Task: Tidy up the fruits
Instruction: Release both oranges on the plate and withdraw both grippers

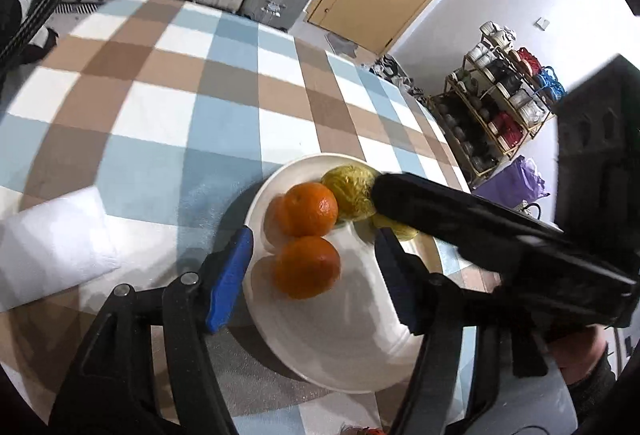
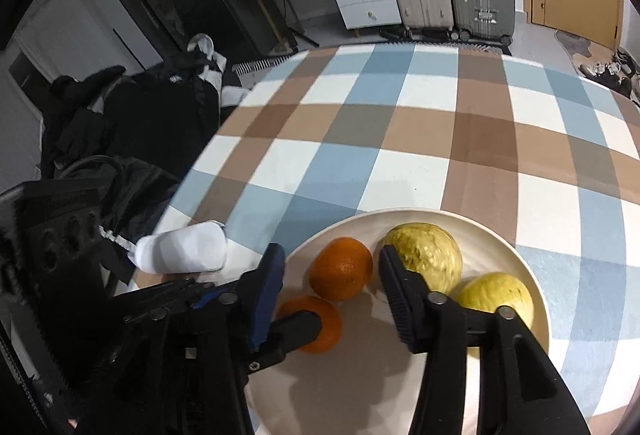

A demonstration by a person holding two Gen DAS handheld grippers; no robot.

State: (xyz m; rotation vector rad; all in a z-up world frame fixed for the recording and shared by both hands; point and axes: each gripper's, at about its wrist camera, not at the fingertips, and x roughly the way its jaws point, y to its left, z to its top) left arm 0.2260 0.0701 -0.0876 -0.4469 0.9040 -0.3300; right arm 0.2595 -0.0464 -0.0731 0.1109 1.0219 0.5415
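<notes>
Left wrist view: our left tongs (image 1: 312, 267) gape wide over the white plate (image 1: 360, 355), gripping nothing; near orange (image 1: 307, 267) sits between the fingers, second orange (image 1: 310, 209) just beyond; right tongs cross in ahead on the right, partly hiding the yellow fruit (image 1: 352, 191).

Right wrist view: right tongs (image 2: 330, 275) also wide open, empty; far orange (image 2: 341, 269) between the fingers, yellow fruit (image 2: 430, 255) past the right finger.

Count: two oranges, two yellow fruits, one plate; all four fruits plated, so we judge we're at release; next, back both tongs off without nudging anything.
</notes>
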